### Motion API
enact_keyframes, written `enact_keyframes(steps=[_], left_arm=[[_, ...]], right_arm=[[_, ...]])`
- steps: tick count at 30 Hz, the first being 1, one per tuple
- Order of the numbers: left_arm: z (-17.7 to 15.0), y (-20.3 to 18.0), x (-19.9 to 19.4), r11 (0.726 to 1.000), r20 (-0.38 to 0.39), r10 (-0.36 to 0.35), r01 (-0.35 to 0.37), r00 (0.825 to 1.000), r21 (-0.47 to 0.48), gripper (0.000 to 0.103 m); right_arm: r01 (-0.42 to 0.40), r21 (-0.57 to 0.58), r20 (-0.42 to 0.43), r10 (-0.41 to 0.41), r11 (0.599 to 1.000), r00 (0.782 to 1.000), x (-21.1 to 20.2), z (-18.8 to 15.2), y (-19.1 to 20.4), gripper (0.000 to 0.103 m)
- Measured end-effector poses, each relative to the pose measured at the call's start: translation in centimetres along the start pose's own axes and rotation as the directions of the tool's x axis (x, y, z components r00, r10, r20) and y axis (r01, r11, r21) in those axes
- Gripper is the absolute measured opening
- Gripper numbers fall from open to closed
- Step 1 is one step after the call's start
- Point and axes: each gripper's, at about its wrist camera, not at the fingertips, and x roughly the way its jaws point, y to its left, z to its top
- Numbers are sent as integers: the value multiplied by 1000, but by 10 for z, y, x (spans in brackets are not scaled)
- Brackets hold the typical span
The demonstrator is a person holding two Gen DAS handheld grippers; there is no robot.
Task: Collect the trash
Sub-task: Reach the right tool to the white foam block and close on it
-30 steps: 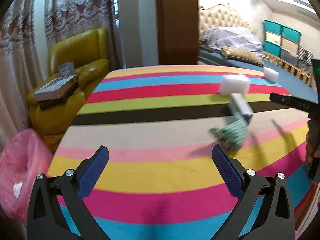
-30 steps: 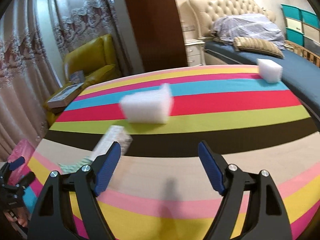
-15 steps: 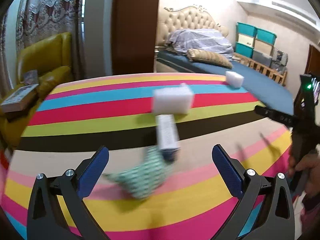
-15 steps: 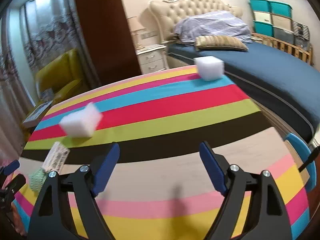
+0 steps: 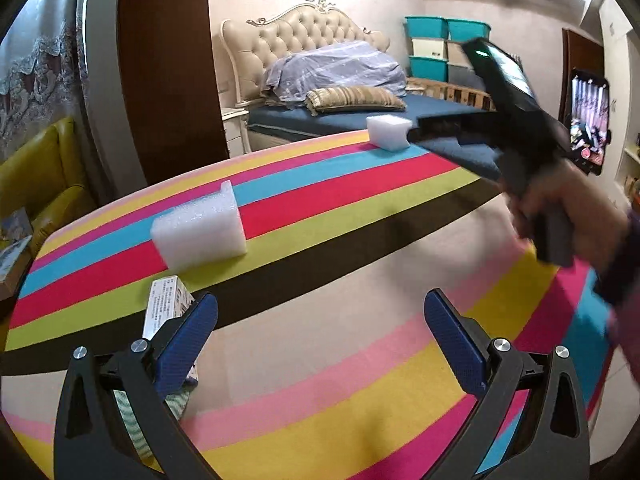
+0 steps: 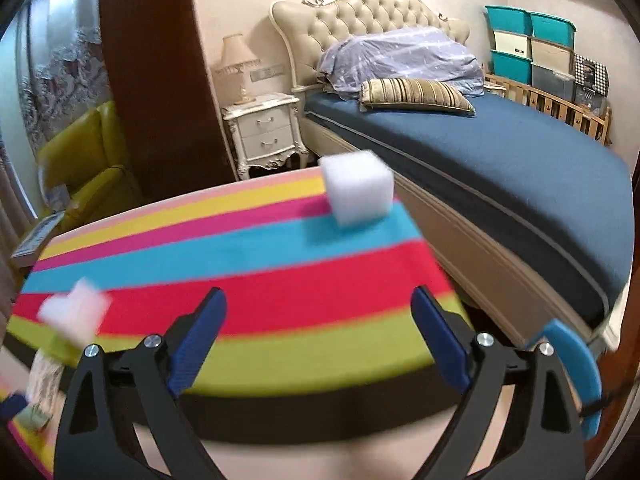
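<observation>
On the striped tablecloth [image 5: 360,240], a smooth fabric banded in yellow, magenta, cyan, red, lime, black, cream and pink, the trash lies scattered. Nearest the left gripper [image 5: 320,336] stands a small printed cardboard carton [image 5: 168,304], rectangular, white with fine text, its lower end hidden behind the left blue pad; beneath it shows a strip of crumpled green-and-white patterned wrapper [image 5: 132,420], seen through the gripper frame. Beyond the carton, on the lime and red bands, sits a white foam block [image 5: 200,232], chunky, matte, with a raised lip at one corner. A second white foam cube [image 5: 386,132] rests at the far edge of the table, on the cyan and magenta stripes, next to the bed [image 6: 520,168] with its navy cover and tufted cream headboard. Left jaws stand spread wide, ribbed blue pads apart, nothing between them but bare cloth. The right gripper [image 6: 320,336] has just been widening its jaws; they stand well apart with nothing between, pointing over the red and lime stripes toward the far cube [image 6: 356,188]. In the left view a blurred hand [image 5: 568,220] grips the right tool's black handle above the table's right side. Right view is motion-blurred at left, where the nearer block [image 6: 72,312] smears.
</observation>
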Motion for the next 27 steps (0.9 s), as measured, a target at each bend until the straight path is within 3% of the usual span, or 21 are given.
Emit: enact_keyframes(steps=[10,16,20,21,24,27], left_arm=[[-3,-2,10,999,-62,42,-42,997,3,97],[-3,-4,9,999,-67,52,-52,996,9,97],[-4,-7,10,998,-84,68,-67,994,20,97],[-4,-7,10,997,-88,76,-75,993,22,97],[-3,-9,10,996,-89,87,-85,992,25,97],[-1,-8,9,995,-82,94,-93,992,22,97]], right_arm=[[54,2,-99,-54,999,994,103,64,-10,96],[127,3,-159,-125,992,979,138,76,-17,96],[123,-19,-156,-124,992,980,144,78,-13,95],[114,-37,-147,-118,993,982,142,76,-9,93],[86,-58,-138,-94,995,986,134,70,-3,62],[52,-74,-110,-60,996,992,113,58,6,61]])
